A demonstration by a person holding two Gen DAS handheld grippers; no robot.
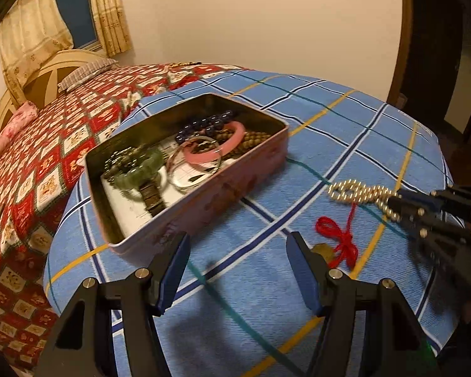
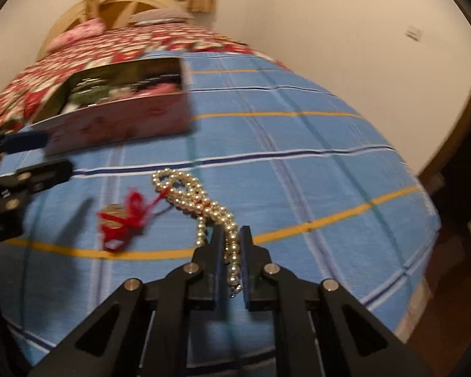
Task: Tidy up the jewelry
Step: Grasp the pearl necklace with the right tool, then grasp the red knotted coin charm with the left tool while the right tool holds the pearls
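Observation:
A gold pearl necklace [image 2: 188, 194] lies twisted on the blue plaid cloth [image 2: 298, 163], and my right gripper [image 2: 232, 235] is shut on its near end. In the left wrist view the same necklace [image 1: 354, 190] runs into the right gripper [image 1: 398, 207] at the right. A red cord with a brass pendant [image 1: 339, 242] lies beside it. My left gripper [image 1: 238, 245] is open over bare cloth, just in front of the open pink tin [image 1: 204, 194]. The tin holds a pink bangle [image 1: 232, 144], a green bracelet [image 1: 138, 169], dark beads [image 1: 204, 124] and a silver bangle [image 1: 185, 172].
The plaid cloth covers the foot of a bed; a red patterned quilt [image 1: 47, 163] lies to the left with a pillow [image 1: 84, 75] and a headboard behind. The bed's edge drops off on the right toward a dark doorway [image 1: 436, 47].

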